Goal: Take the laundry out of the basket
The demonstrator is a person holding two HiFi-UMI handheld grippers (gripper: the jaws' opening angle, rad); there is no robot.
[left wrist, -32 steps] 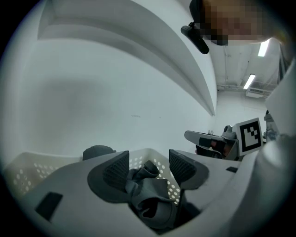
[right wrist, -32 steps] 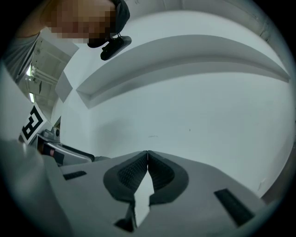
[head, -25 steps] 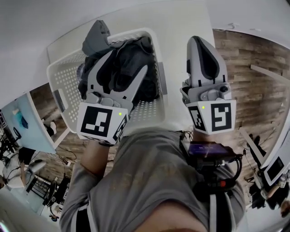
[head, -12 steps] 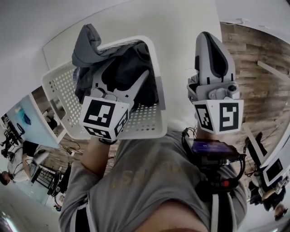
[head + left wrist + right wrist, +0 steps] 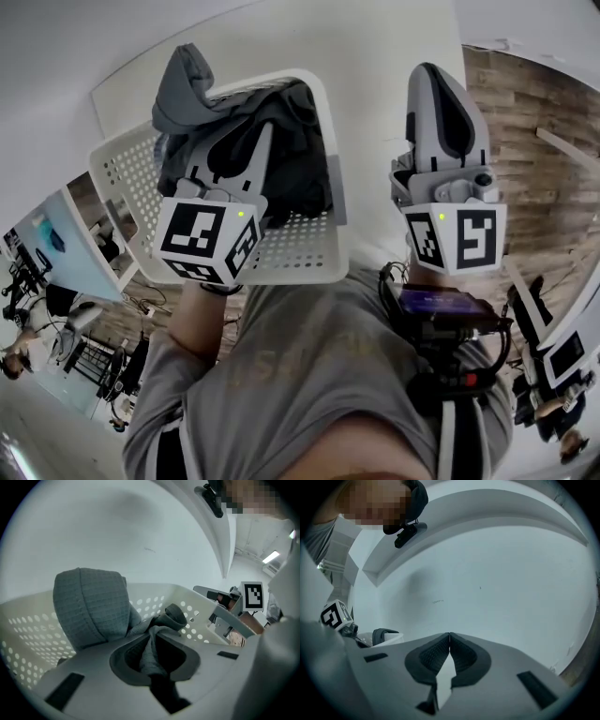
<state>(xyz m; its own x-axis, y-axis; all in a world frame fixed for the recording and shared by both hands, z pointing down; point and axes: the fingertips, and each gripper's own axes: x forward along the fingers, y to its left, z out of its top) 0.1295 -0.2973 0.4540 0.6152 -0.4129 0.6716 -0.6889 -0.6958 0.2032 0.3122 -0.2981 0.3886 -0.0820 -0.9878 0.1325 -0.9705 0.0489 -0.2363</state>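
A white perforated laundry basket (image 5: 309, 267) stands on the white table and holds dark laundry (image 5: 305, 178). A grey waffle-knit garment (image 5: 187, 84) hangs over its far rim. My left gripper (image 5: 251, 133) reaches down into the basket. Its jaws have just been closing, and a fold of grey cloth (image 5: 151, 653) is pinched between the pads of this left gripper (image 5: 152, 660). My right gripper (image 5: 433, 73) hovers to the right of the basket, shut with nothing in it. In its own view the right gripper (image 5: 449, 639) has its pads pressed together.
The white table (image 5: 375, 47) ends at the right, where wooden floor (image 5: 534, 112) shows. The basket's near rim (image 5: 281, 277) lies close to the person's body. A plain white wall (image 5: 487, 573) fills the right gripper view.
The left gripper has sunk into the basket and its jaws, wide apart before, are now closed on grey cloth. The right gripper stays shut beside the basket.
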